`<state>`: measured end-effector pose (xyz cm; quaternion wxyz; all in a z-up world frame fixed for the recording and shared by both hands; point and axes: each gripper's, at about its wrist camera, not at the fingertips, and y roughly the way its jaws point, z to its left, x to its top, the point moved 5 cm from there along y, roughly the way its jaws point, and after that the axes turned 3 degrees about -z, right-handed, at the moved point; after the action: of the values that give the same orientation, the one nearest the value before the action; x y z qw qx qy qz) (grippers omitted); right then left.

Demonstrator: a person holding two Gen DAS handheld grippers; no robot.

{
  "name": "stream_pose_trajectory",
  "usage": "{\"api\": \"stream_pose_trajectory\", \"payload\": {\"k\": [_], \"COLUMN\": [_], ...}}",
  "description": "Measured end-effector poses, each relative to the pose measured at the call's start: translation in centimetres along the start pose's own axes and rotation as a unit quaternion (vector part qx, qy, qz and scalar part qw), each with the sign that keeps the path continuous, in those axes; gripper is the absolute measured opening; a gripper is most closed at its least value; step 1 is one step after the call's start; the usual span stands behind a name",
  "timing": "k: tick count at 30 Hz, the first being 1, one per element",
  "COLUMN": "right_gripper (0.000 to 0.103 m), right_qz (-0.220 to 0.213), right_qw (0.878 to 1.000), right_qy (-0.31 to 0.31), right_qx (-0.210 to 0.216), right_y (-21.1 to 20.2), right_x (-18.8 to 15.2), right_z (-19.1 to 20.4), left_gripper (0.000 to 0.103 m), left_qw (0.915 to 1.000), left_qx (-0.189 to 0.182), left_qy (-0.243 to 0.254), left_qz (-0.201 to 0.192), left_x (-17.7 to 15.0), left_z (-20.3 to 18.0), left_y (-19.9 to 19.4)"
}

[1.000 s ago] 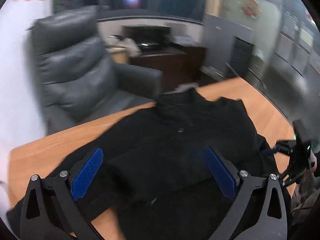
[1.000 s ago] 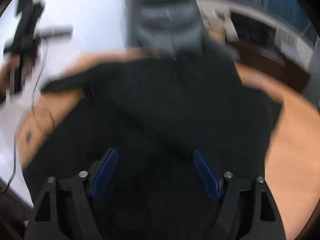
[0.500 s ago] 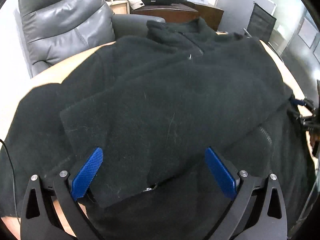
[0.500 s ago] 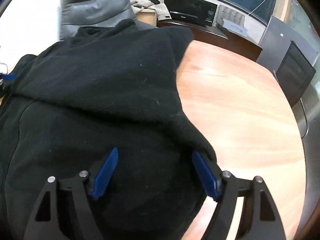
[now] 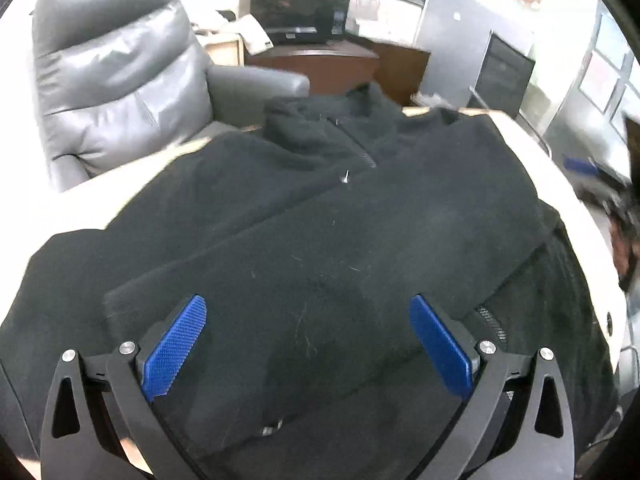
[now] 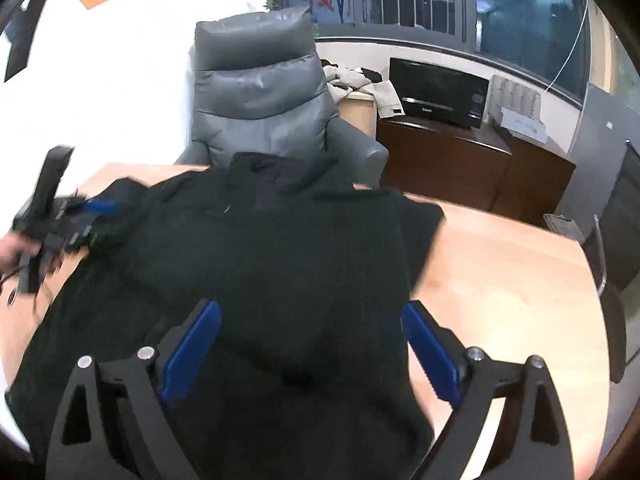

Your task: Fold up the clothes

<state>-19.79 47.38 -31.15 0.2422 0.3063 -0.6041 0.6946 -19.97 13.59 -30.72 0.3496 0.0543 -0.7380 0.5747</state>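
Note:
A black fleece jacket (image 5: 320,240) lies spread on the wooden table (image 6: 500,272), collar towards the far edge. One sleeve is folded slantwise across its chest. My left gripper (image 5: 308,344) hovers low over the sleeve's near end, open, its blue pads apart from the cloth. My right gripper (image 6: 310,350) hangs over the jacket (image 6: 280,260) near its right edge. Its jaws are opening, with the cloth beneath them and nothing pressed between the pads. In the right wrist view the left gripper (image 6: 52,216) shows blurred at the jacket's left side, held by a hand.
A grey leather armchair (image 6: 260,92) stands just behind the table's far edge. Behind it is a dark cabinet (image 6: 460,160) with a black appliance (image 6: 436,92) on top. A black office chair (image 6: 616,240) stands at the table's right side. Bare tabletop lies right of the jacket.
My left gripper has come down close over the jacket. My right gripper has drawn back from the jacket's right edge, so more of the garment shows, and its jaws stand wider.

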Motion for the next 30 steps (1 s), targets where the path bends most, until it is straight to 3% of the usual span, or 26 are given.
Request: {"api": "stream_pose_trajectory", "payload": {"k": [3,6,12,14,18,22,25,26,29,30], "right_gripper": [0.089,0.085,0.081,0.081,0.077,0.076,0.080,0.083,0.080,0.080], "right_qz": [0.050,0.087,0.085,0.059,0.110,0.100,0.065,0.088,0.122,0.107], "right_qw": [0.998,0.996,0.996,0.998,0.994,0.995,0.997,0.995,0.991,0.992], "right_qy": [0.029,0.026,-0.002,-0.013,-0.005,0.011,0.000,0.007,0.000,-0.005], "right_qx": [0.007,-0.006,-0.042,-0.014,-0.002,-0.017,-0.029,-0.039,-0.062,-0.059], "right_y": [4.9,6.8,4.2,2.0,1.0,0.3,-1.1,-0.4,0.4,-0.3], "right_x": [-1.0,-4.2,-4.6,-4.6,-8.7,-8.3,-6.8,-7.5,-8.0,-7.2], "right_z": [-1.4,-1.6,-1.1,1.4,2.5,2.4,3.2,2.9,3.1,3.9], "left_gripper": [0.103,0.103,0.103,0.103,0.103,0.103,0.103,0.103,0.103,0.103], "left_qw": [0.9989,0.9998,0.9999,0.9999,0.9999,0.9996,0.9980,0.9972,0.9920,0.9882], "left_qx": [0.012,0.019,-0.005,-0.003,-0.001,-0.003,0.016,0.024,0.062,0.073], "left_qy": [-0.010,-0.005,-0.014,-0.010,-0.007,-0.018,-0.034,-0.043,-0.091,-0.115], "left_qz": [0.043,0.010,-0.007,-0.005,-0.008,-0.021,-0.050,-0.057,-0.061,-0.070], "left_x": [-1.5,-2.0,-2.2,-2.9,-2.6,-1.7,-1.3,-1.4,-2.4,-2.8], "left_z": [0.7,0.5,0.7,0.8,1.0,1.8,2.9,3.5,6.7,8.4], "left_y": [3.5,3.2,1.8,2.2,2.7,2.0,0.2,-0.2,-1.5,-2.7]}}
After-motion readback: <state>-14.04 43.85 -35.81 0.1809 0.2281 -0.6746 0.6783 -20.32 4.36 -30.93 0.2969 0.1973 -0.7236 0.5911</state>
